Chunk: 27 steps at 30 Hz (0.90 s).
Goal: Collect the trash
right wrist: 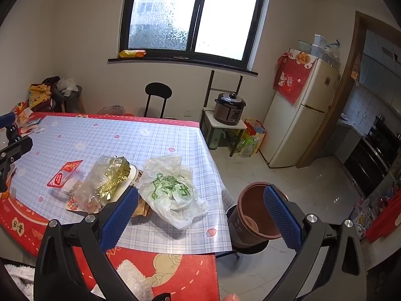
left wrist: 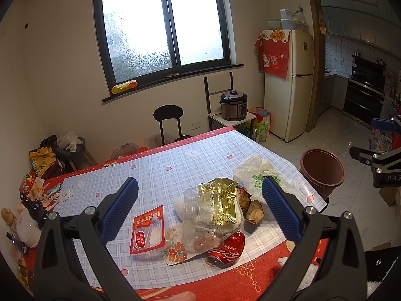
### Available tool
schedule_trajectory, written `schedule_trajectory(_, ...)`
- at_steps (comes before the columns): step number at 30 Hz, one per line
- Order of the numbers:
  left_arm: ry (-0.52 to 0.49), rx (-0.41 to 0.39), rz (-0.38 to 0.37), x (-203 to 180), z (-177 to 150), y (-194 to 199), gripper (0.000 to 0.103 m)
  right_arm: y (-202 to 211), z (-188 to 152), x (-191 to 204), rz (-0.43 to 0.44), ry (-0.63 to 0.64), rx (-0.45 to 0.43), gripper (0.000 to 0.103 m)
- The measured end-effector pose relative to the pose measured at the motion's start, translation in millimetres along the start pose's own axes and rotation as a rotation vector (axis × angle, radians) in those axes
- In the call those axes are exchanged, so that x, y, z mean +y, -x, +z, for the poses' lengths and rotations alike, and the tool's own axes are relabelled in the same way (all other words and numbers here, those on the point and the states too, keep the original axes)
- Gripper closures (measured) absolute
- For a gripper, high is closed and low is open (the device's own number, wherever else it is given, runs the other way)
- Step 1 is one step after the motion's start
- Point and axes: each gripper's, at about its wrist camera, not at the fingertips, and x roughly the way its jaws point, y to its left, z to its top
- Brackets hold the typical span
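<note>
A heap of trash lies on the checked tablecloth [left wrist: 155,165]: a clear plastic container [left wrist: 200,215] with a gold foil wrapper [left wrist: 223,200], a red and white packet [left wrist: 147,230], a crushed red can [left wrist: 226,250], brown wrappers [left wrist: 254,210] and a white plastic bag with green print [left wrist: 258,175]. The bag [right wrist: 173,190], gold wrapper [right wrist: 112,178] and red packet [right wrist: 64,174] also show in the right wrist view. A brown bin [left wrist: 322,170] stands on the floor off the table's right edge; it also shows in the right wrist view [right wrist: 253,220]. My left gripper [left wrist: 200,208] is open above the heap. My right gripper [right wrist: 200,215] is open and empty over the table's corner, between bag and bin.
A fridge [left wrist: 288,100], a rice cooker [left wrist: 233,105] on a small stand and a black chair [left wrist: 169,123] stand beyond the table. Clutter lies along the table's left edge [left wrist: 32,200]. The kitchen [left wrist: 363,87] opens at the right. Tiled floor [right wrist: 288,175] surrounds the bin.
</note>
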Motion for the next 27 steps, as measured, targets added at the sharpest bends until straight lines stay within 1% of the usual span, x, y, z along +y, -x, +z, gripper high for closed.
schedule_trajectory(27, 0.001, 0.001, 0.001, 1.7, -0.4, 0.7, 0.006, 0.9, -2.4, -3.7, 0.001, -0.009, -0.001, 0.004)
